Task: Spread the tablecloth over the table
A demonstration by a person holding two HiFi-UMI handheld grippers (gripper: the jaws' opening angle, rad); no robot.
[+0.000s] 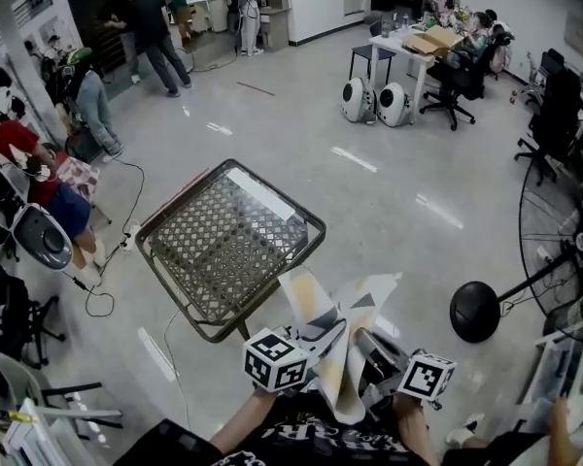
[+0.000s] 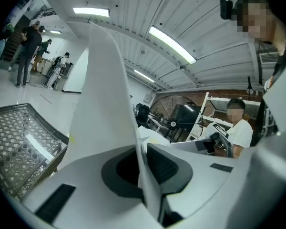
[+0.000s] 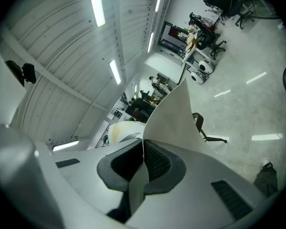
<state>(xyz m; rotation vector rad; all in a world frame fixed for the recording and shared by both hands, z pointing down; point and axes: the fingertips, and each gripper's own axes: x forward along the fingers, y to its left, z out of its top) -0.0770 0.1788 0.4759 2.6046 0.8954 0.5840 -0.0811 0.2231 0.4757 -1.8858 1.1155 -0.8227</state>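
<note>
tablecloth [image 1: 350, 338] bunched just short of the table [image 1: 223, 246]; my left gripper [image 2: 140, 154] and right gripper [image 3: 143, 157] each clench its edge.

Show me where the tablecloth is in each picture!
Head view: tablecloth bunched at bottom middle.
Left gripper view: tablecloth stands tall left of centre, pinched at its base.
Right gripper view: tablecloth at centre, pinched likewise.
Shared landmark: mesh table, centre in head view, left edge in left gripper view; absent from the right.
</note>
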